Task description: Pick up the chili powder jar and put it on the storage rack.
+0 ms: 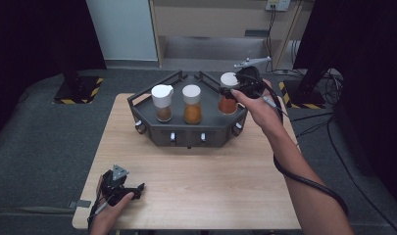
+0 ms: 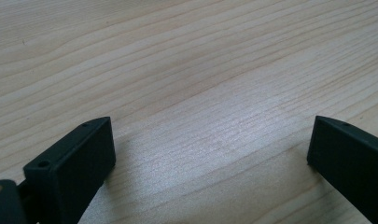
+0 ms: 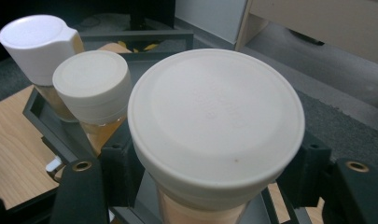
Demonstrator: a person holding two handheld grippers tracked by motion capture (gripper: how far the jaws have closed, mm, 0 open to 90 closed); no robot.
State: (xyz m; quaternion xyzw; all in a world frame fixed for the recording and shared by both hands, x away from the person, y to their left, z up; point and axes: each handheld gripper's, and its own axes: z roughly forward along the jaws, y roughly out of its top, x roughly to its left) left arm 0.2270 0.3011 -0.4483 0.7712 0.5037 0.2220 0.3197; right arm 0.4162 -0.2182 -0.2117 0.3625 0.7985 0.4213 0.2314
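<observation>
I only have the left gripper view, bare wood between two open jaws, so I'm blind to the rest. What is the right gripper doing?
Observer: The right gripper is shut on the rightmost jar, just under its white lid, at the rack.
Operator: Is that jar alone in the rack?
Observer: No. The middle jar with orange contents and the left jar with brown contents stand beside it.
Operator: Do all three lids match?
Observer: Not quite. The left lid has a spout-like bulge at one side; the middle lid is plain and round.
Operator: Where is my left gripper relative to the rack?
Observer: The left gripper rests near the table's front left corner, apart from the rack.
</observation>
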